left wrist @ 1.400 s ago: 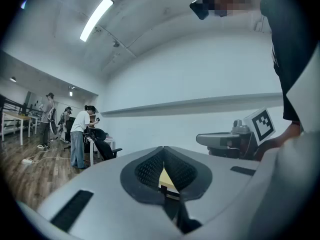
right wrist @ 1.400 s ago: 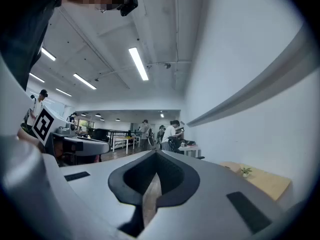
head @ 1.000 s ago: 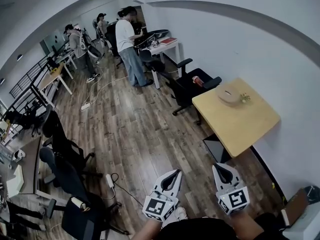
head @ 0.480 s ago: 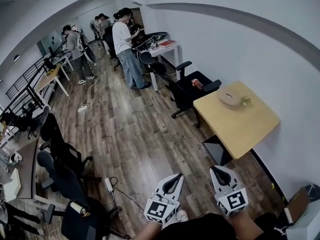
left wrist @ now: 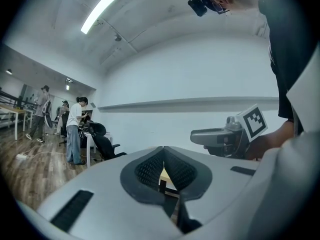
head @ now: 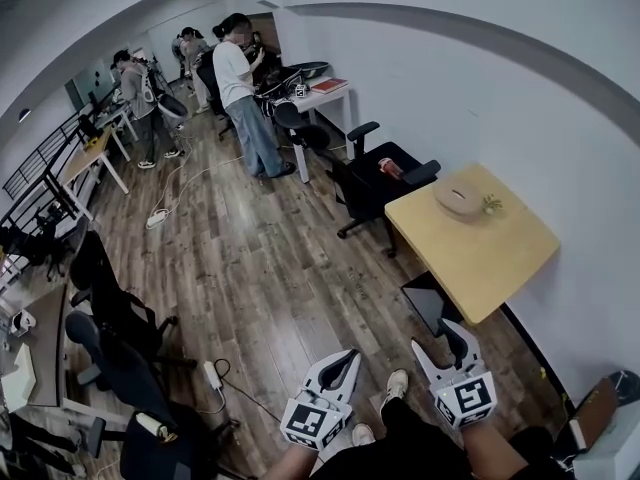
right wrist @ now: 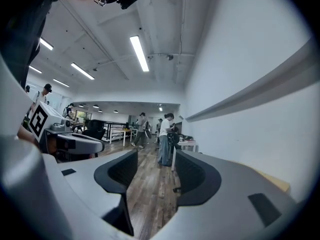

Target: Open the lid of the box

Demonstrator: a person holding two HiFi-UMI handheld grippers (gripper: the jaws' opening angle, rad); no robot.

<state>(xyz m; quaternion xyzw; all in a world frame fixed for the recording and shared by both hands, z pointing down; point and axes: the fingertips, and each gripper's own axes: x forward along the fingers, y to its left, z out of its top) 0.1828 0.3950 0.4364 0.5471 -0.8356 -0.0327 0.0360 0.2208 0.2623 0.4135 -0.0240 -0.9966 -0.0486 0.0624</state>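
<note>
head view: box (head: pixel 460 194) untouched; left hand-held gripper (head: pixel 348 354) closed, right hand-held gripper (head: pixel 440 336) opening, empty.

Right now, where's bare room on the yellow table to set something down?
Yellow table is bare from the round box down to its near corner. Crowded only at the far end: box, small green item beside it, black chair close by.

Even, cool office light with heavy fisheye bending.
Ceiling strip lights (right wrist: pixel 140 53) glow bright without flare in both gripper views, whose corners fall to black. The white wall (head: pixel 450 88) curves strongly in the head view. The wooden floor (head: pixel 260 258) shows a pale sheen and faint shadows, and distant people (head: pixel 236 76) look small and soft.
</note>
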